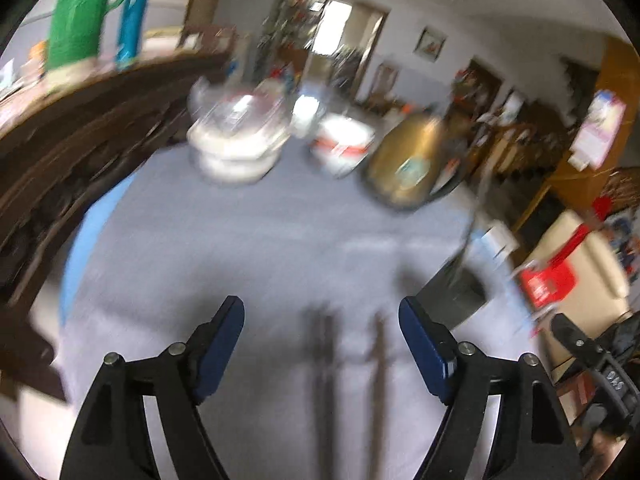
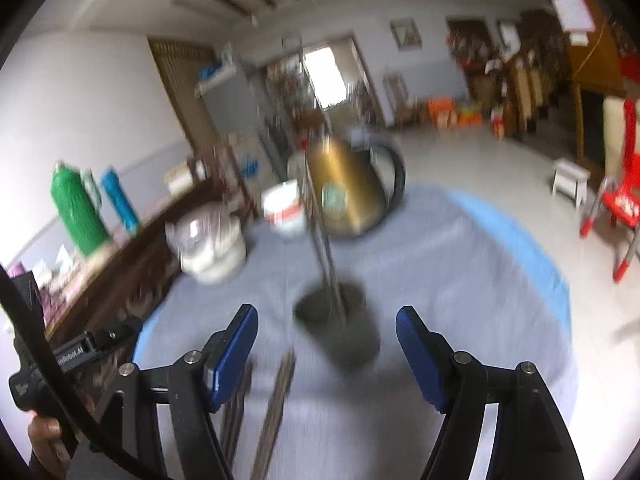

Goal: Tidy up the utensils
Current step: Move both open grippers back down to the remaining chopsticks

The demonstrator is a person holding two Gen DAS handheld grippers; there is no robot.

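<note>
A gold kettle (image 2: 348, 196) stands at the far side of the grey-clothed worktop (image 2: 460, 264), a white tub (image 2: 286, 210) just left of it. A green flask (image 2: 78, 216) stands on the dark sideboard (image 2: 120, 280) at left.

motion-blurred fisheye views, bright doorway (image 1: 332, 28) glare.

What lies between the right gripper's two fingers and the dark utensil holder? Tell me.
Right wrist view: only bare grey tablecloth lies between the open right gripper and the dark holder. Blurred chopsticks lie lower left.

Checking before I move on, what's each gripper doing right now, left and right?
Left gripper: open, holding nothing.
Right gripper: open, holding nothing.
</note>
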